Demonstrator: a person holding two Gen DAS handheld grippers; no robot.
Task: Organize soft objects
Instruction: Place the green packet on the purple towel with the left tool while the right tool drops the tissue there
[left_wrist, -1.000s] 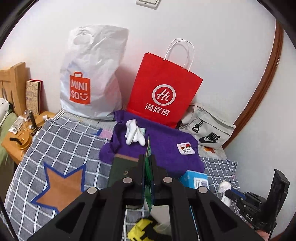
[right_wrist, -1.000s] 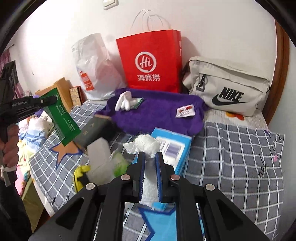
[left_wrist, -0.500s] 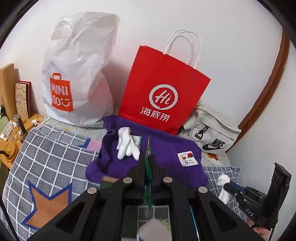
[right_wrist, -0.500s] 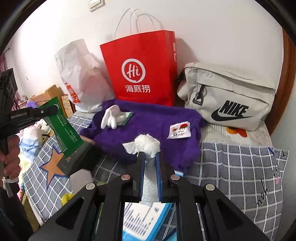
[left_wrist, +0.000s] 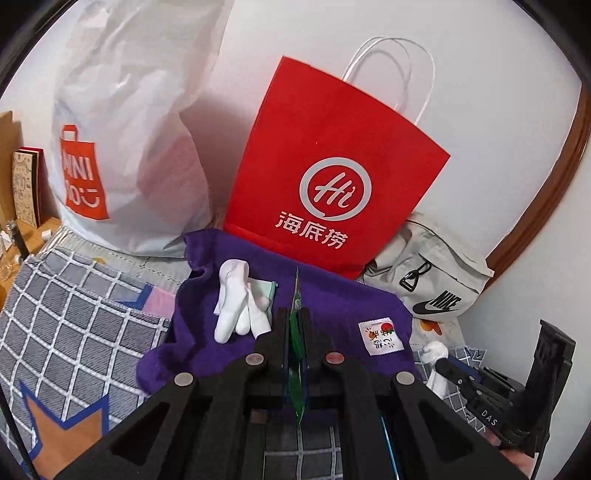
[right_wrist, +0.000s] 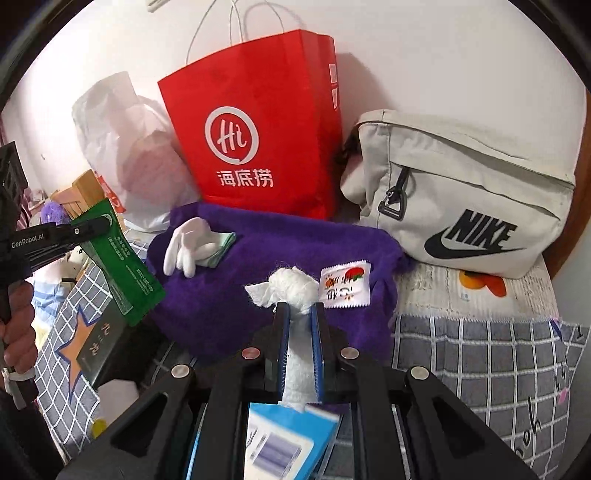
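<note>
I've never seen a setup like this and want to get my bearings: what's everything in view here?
paper bag: one, red, against the wall
plastic bag: one, white, left of the paper bag
Nike bag: one, beige, right of the paper bag
towel: one, purple, on the checked bedspread
gloves: white, on the towel
sachet: one, white, on the towel
blue box: one, below right gripper
left hand-held gripper: shut on a green packet
right hand-held gripper: shut on a white tissue wad

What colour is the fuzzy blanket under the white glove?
Purple. The fuzzy blanket under the white glove shows best in the right wrist view.
</note>
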